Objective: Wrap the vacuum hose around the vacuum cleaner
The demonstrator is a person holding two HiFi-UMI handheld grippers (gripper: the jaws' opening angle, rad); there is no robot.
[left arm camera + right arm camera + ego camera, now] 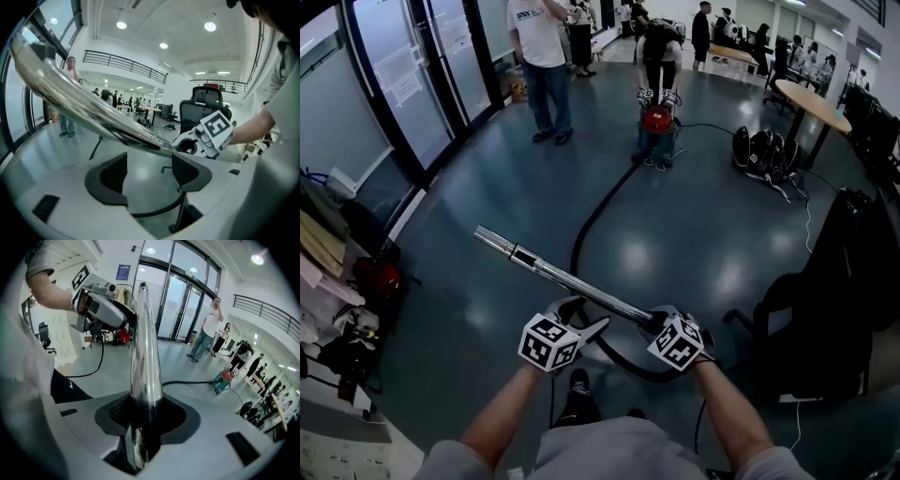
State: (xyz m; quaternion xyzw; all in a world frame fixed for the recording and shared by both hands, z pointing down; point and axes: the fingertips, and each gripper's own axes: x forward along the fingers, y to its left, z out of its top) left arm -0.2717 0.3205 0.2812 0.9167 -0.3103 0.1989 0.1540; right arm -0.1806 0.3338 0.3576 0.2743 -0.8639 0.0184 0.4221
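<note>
Left tool (pixel 579 317) agape, right tool (pixel 656 321) clamped.

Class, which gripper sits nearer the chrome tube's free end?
Left. The left gripper is open beside the chrome tube, partway along; the right gripper clamps its opposite end.

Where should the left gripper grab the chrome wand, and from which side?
Probably take the chrome wand on its straight bare stretch just ahead of the right gripper, which clamps its near end. Come from the near side, where the open left gripper sits, jaws square across: the tube is round, smooth, and crosses just past their tips.
</note>
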